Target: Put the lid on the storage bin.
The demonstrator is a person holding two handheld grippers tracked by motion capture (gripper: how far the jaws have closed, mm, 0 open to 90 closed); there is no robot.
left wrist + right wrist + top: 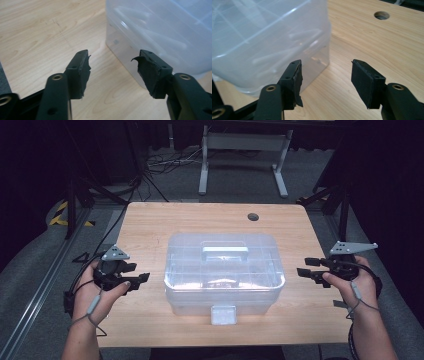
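The left gripper [141,279] stands with its jaws spread and nothing between them, and the right gripper [306,266] is the same: both released, pads bare. Between the two of them sits the clear plastic box [224,272], lid on, its handle [225,253] lying flat on top and the latch [223,314] at the near face, toward the person. Each gripper is just beside one end wall of the box but apart from it; in the left gripper view the box wall [160,37] lies ahead and to the right of the jaws, and in the right gripper view the wall [269,45] lies ahead and to the left, with bare wooden table [150,225] under both. Pale long shapes show dimly through the walls; what they are I cannot tell. The cable hole [253,216] in the table lies beyond the box, nearer the right gripper's side. If the hands now close in to lift by the ends, the smooth, rounded walls could slip through the pads, or the two sides could rise unevenly and tilt the box so its contents slide. A sideways nudge from only one gripper would likely skate it across the wood toward the other.
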